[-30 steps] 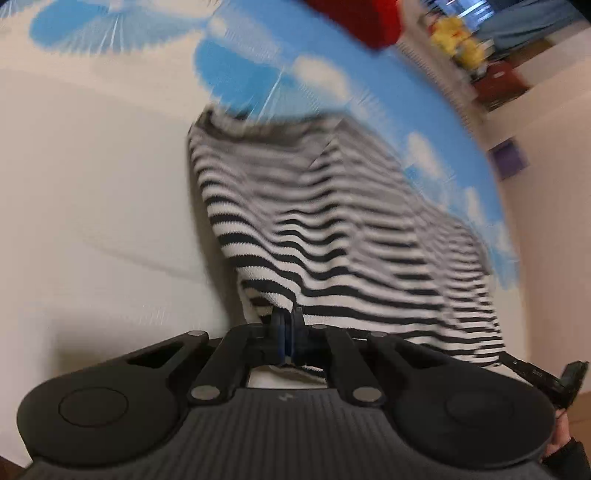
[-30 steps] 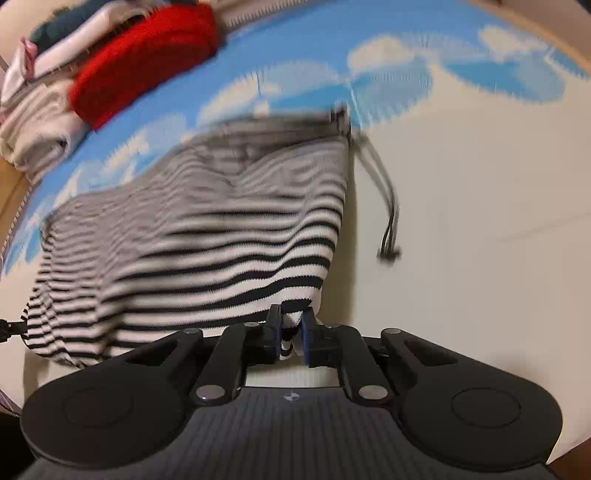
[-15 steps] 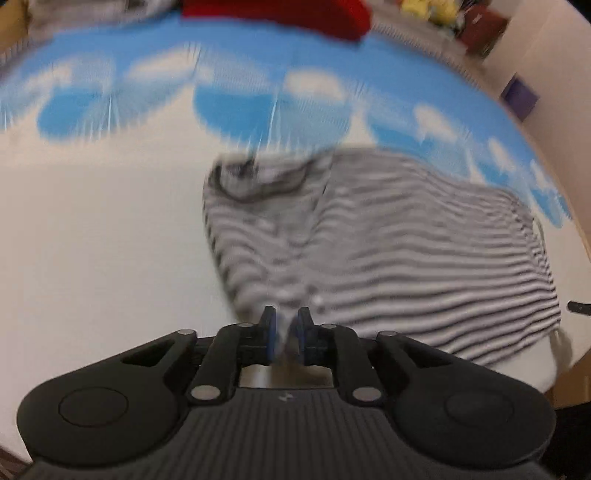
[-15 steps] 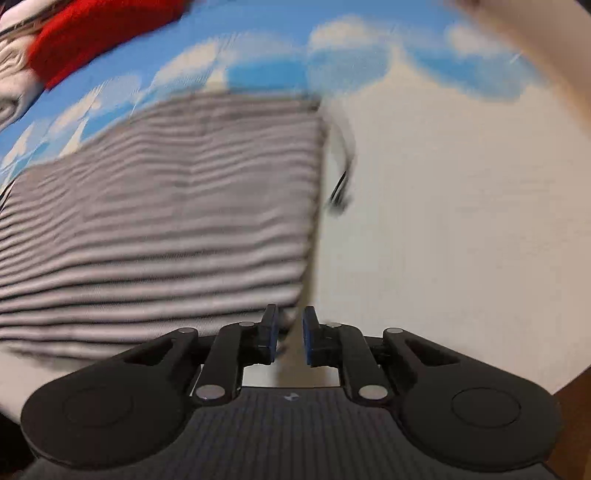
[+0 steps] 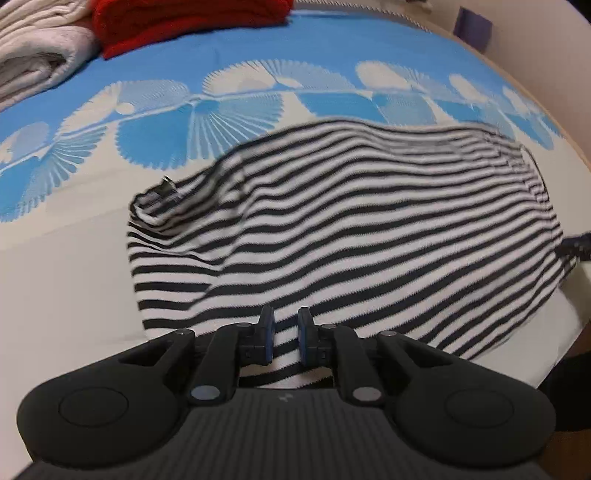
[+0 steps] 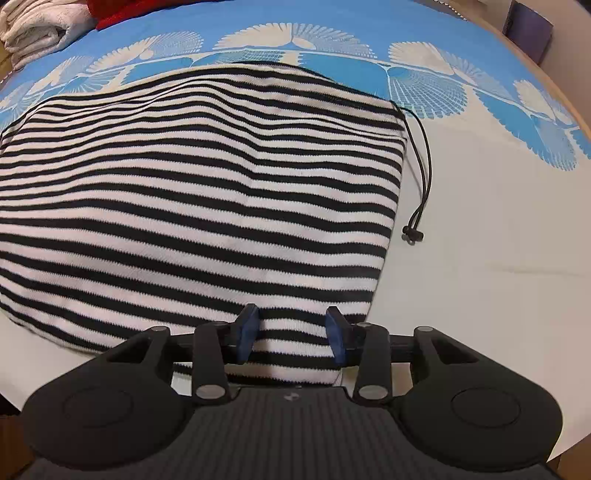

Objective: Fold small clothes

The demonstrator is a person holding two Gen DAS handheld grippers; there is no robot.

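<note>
Both tools, left tool and right tool, stood released over the striped garment, the right's jaws having just opened; one fold looked finished, next needing fresh edge grips.

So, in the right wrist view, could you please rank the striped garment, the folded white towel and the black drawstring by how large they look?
1. Striped garment, by far the largest.
2. Folded white towel, though it lies farther away and is cut off by the frame.
3. Black drawstring, thin and smallest.

Blue-and-cream fan-patterned cloth over a table, pale wall beyond, purple box nearby.
</note>
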